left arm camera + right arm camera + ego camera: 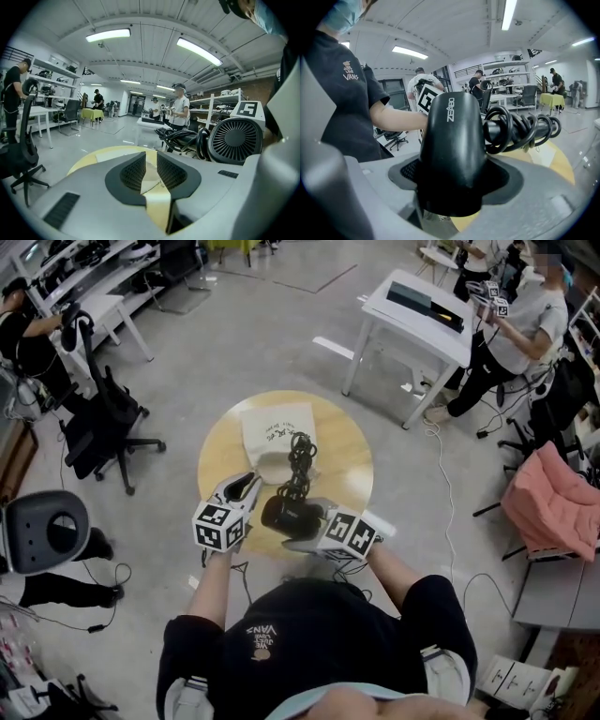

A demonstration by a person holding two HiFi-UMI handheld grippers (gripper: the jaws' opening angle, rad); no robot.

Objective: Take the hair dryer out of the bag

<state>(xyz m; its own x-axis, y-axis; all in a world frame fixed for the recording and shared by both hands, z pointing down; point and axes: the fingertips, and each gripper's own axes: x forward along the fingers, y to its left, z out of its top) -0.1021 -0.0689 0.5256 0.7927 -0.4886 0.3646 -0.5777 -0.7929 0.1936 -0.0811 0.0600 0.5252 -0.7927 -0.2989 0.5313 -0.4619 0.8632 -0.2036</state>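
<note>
Gripping glossy, tapered black hair dryer (452, 145)

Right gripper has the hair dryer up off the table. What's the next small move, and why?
Probably lower the right gripper and set the hair dryer on the bare table beside the bag. The dryer and its coiled cord look clear of the bag, which lies flat, and the left gripper is empty, jaws apart.

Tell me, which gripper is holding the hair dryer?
The right gripper: its jaws clamp the black hair dryer. The left gripper is empty, jaws apart.
</note>
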